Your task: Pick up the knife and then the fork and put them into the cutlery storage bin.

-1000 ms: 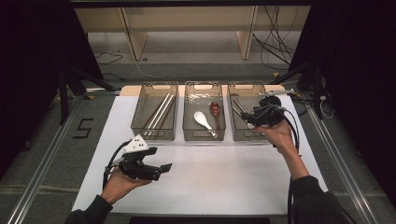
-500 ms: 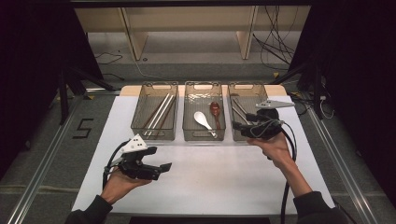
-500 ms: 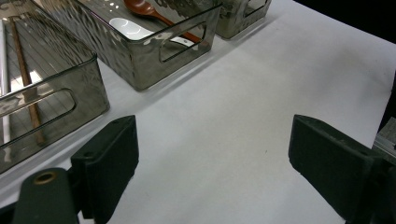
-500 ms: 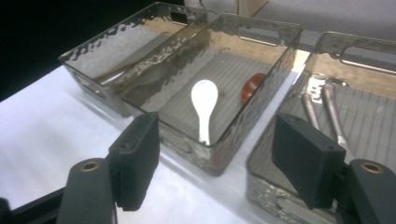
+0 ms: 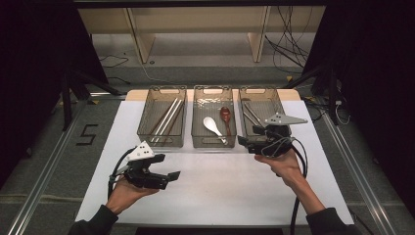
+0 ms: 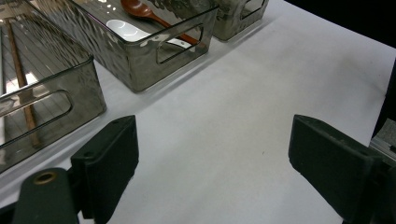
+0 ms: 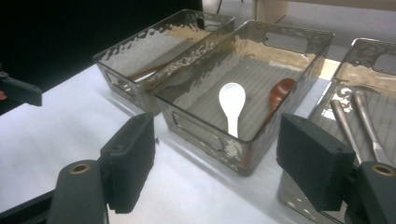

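Left gripper [image 5: 169, 176], lower left: fingers spread, empty, above bare worktop [image 5: 220, 191]. Right gripper [image 5: 243, 140], centre right: fingers have just been opening, nothing between them, at the near edge of the right tray [image 5: 281, 105]. White spoon [image 7: 231, 105] lies in the middle tray [image 5: 196, 117], just beyond those fingers.

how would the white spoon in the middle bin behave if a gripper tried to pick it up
The white spoon looks glossy and rigid, so it probably won't bend but may slip between the pads. It lies flat on the ribbed floor of the middle bin, so getting under it could be awkward. If ceramic, it might chip when dropped.
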Motion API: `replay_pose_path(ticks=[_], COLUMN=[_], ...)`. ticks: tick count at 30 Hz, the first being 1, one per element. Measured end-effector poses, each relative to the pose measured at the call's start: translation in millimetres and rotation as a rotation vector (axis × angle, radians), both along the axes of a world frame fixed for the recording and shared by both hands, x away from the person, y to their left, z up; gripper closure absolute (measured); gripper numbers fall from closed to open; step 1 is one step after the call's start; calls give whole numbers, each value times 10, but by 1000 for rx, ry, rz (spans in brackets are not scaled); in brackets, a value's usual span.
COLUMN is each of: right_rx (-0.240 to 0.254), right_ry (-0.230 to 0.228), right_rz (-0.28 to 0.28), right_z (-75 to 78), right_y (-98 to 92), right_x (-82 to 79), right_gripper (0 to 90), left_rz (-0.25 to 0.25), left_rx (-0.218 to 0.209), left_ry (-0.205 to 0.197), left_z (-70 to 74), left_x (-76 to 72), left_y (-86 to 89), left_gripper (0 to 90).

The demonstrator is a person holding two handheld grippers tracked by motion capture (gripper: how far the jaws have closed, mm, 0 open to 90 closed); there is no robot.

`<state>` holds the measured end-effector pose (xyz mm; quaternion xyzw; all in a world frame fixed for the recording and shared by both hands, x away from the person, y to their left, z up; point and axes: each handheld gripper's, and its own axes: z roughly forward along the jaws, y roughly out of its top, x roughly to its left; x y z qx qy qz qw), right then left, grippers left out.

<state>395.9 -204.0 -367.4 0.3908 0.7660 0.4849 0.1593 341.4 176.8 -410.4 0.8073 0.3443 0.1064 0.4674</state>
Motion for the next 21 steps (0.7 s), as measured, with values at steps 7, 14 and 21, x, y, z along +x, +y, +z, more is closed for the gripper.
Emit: replay_pose_path(ticks=[7, 14, 21], right_rx=[19, 46, 48], right_ry=[-16, -36, -39], right_rz=[16, 33, 45], right_z=[-18, -56, -100], right_y=[20, 1, -30], right_x=[-102, -236, -351], right_gripper=[279, 272, 242], left_rz=[2, -1, -10], left_rx=[-11, -18, -26], left_ry=[-2, -3, -8], left_z=[12, 12, 20], left_x=[-2, -10, -27], left_y=[22, 16, 13], left_gripper=[156, 156, 155])
